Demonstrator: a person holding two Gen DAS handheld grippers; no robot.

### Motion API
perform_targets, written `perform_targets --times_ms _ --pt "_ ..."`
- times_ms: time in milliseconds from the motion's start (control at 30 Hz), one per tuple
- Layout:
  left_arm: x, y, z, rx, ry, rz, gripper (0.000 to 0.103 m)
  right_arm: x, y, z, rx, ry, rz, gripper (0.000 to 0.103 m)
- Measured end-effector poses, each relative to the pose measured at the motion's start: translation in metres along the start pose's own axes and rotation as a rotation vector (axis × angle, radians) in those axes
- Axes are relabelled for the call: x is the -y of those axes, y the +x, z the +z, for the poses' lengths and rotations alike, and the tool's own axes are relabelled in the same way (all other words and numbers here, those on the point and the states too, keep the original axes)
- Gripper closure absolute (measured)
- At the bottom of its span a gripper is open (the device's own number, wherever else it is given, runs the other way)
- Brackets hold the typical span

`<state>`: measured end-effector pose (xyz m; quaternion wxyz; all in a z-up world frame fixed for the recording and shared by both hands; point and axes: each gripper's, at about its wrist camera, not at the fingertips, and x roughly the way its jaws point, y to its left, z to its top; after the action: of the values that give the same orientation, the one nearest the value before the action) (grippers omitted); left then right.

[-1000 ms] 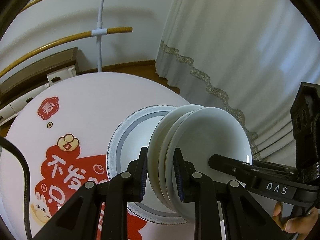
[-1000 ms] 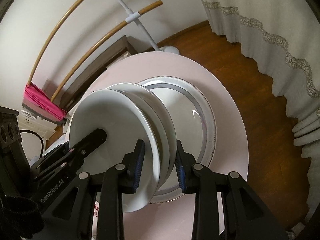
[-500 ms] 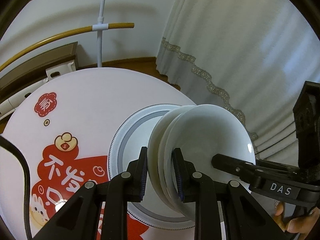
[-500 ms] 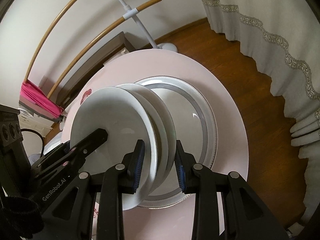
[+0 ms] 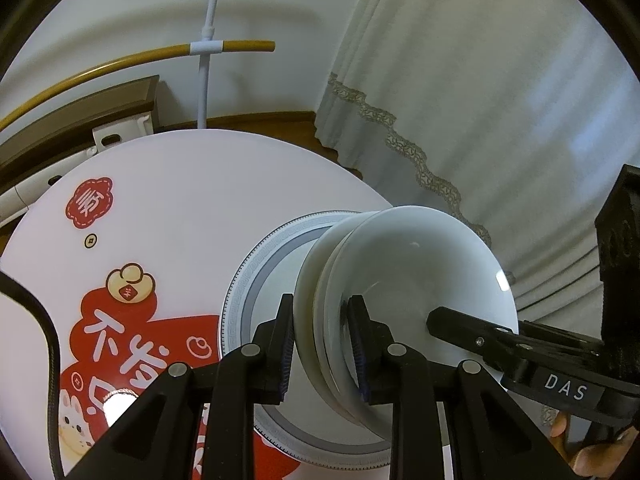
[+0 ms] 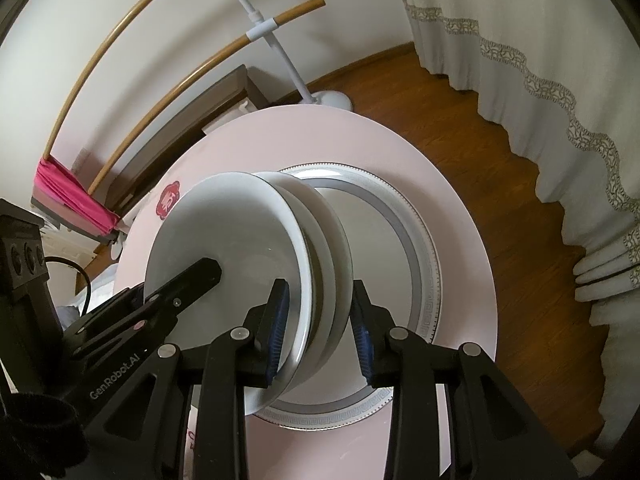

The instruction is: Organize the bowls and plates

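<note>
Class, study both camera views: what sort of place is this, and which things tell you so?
Probably a room in a home, perhaps a dining corner: a round table with a festive printed cover, long lace-trimmed curtains, a wooden floor and a clothes rack.

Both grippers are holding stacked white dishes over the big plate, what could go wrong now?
The right gripper is opening its jaws around the tilted stack of white ceramic dishes; it could slip from the left gripper and chip the large grey-rimmed plate beneath. The dishes could also slide apart.
</note>
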<state>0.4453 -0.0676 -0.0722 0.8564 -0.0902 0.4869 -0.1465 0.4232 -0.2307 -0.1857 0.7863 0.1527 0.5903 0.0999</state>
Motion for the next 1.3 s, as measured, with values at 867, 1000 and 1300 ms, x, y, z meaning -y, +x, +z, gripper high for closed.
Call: perform_targets --times_ms 867,1000,1300 --pt "-0.017 -0.064 -0.036 0.163 -0.030 0.018 0.031 -0.016 -0.046 -0.016 0.124 -0.041 0.021 0.049" --pt "-0.020 -0.098 -0.064 0.246 -0.008 0.054 0.022 -0.023 -0.067 -0.035 0.188 -0.071 0.028 0.043" --pt "-0.020 -0.156 -0.137 0.372 0.042 0.102 0.009 -0.040 -0.101 -0.096 0.319 -0.130 -0.002 0.026"
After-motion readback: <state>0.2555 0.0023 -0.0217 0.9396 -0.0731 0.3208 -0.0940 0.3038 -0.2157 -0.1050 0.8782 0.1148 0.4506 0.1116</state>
